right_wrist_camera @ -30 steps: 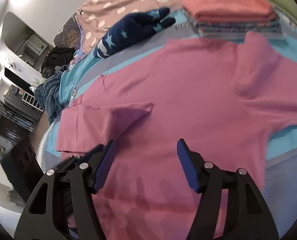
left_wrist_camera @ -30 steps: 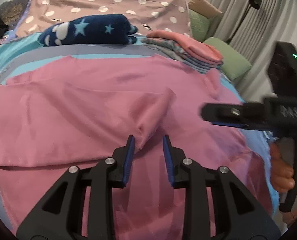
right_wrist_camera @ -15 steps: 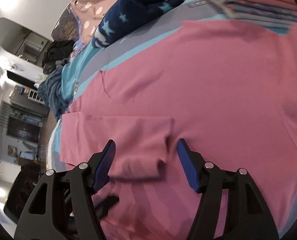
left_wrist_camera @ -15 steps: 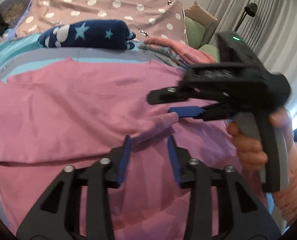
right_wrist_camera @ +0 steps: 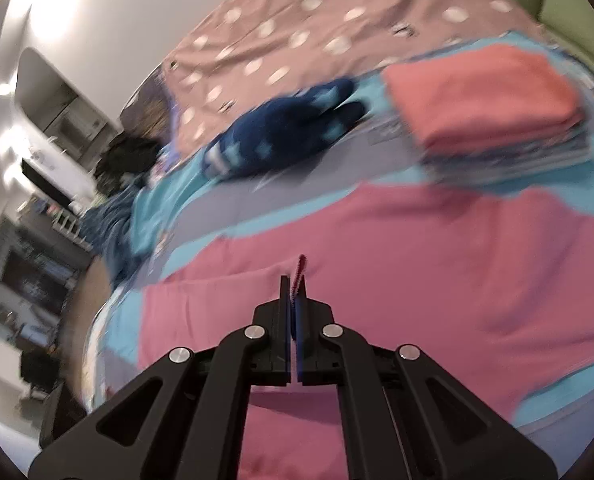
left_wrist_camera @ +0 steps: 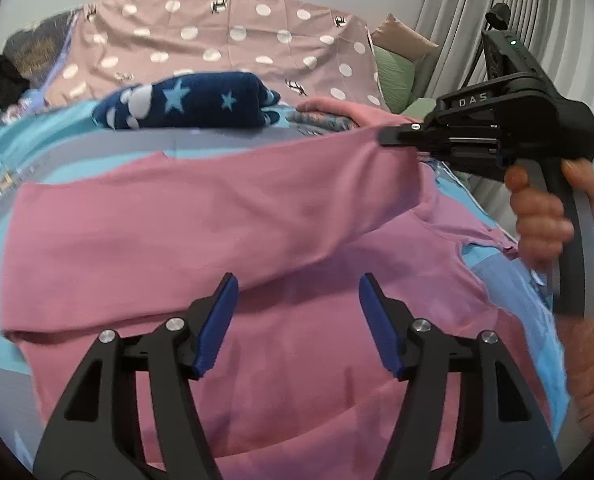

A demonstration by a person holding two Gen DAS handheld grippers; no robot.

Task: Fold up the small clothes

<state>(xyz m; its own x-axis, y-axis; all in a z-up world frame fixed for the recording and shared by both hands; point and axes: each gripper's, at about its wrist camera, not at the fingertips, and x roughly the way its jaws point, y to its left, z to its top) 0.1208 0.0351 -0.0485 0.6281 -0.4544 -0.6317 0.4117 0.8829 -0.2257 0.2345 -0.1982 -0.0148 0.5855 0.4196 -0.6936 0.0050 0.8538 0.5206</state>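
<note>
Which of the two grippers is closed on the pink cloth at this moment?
The right gripper: its fingers pinch an edge of the pink cloth and lift it. The left gripper is open and holds nothing.

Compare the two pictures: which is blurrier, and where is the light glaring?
Right wrist view: motion blur smears the folded stack and star blanket; lights glare top left; right gripper stays sharp. Left wrist view: mostly crisp, evenly lit; left gripper sharp.
</note>
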